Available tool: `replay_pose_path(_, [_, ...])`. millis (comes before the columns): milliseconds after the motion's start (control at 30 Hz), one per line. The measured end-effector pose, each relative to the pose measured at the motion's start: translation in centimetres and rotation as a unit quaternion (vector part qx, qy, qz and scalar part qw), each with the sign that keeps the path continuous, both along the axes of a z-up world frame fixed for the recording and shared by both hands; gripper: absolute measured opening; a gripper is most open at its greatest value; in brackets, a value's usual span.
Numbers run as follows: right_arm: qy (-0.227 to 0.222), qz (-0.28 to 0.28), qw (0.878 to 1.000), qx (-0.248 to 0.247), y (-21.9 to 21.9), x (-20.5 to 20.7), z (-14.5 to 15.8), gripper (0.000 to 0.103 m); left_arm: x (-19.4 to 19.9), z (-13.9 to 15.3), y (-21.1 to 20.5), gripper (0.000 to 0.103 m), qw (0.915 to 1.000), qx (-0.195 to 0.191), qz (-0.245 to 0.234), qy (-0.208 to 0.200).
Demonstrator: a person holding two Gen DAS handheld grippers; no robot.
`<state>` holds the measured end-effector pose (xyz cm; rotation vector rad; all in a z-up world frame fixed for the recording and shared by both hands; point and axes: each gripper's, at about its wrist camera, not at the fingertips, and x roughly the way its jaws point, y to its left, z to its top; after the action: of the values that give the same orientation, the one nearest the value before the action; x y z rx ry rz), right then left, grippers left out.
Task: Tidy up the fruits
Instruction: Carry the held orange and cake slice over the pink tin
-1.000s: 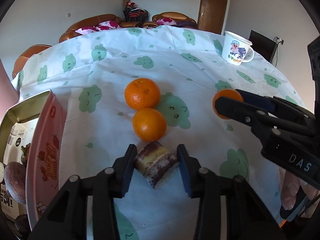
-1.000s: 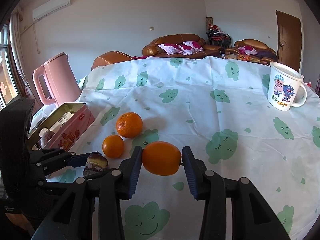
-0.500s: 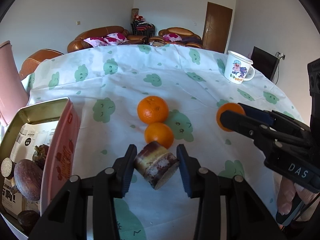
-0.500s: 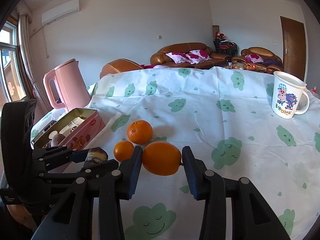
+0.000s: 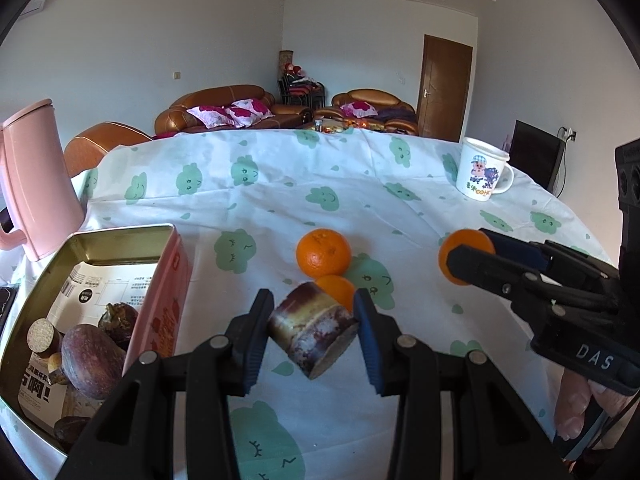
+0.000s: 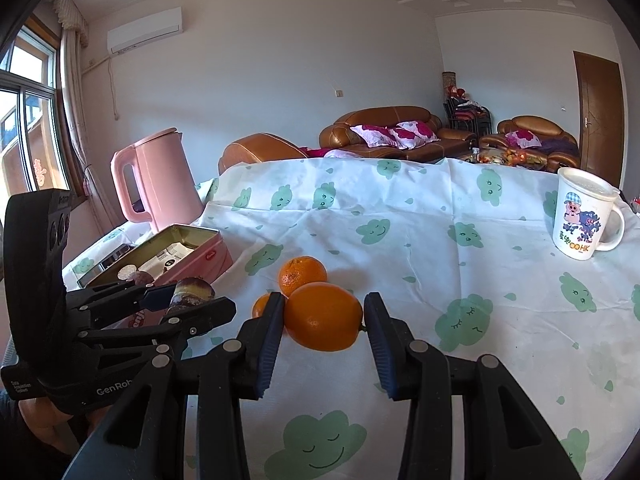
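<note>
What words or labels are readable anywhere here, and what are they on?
"DAS": on the right gripper, seen from the left camera.
"GenRob", cut off: on the left gripper.
"OOHK", after unclear characters: on the mug.
Tin: side lettering and the paper inside are too small or blurred to read.

Bright daylight enters from the window (image 6: 28, 128) at the left edge of the right wrist view, and soft shadows fall right of the oranges (image 5: 323, 252). Both pictures are sharp at centre, strongly bowed at the edges, with black vignetted corners.
</note>
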<state>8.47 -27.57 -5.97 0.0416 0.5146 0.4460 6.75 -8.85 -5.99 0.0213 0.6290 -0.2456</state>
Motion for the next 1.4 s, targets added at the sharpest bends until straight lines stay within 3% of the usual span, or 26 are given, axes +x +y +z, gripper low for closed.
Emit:
replay_pose_path(800, [-0.053,0.008,0.999,-0.001,0.1,-1.7,0.8,0.043,-1.8,1.1,0.3,0.043,0.9981,0.003,0.011,-0.06])
replay_pose_path(1100, [-0.043,0.005,0.999,-0.018,0.7,-1.4,0.7,0.043,-2.2,1.4,0.7,0.043,0.9975,0.004,0.014,-0.069])
replay_pose_path(1400, [-0.032,0.046,0.998,-0.028,4.5,-0.4,1.5,0.043,-1.9,2.1,4.0,0.043,0.997,-0.003,0.048,-0.062])
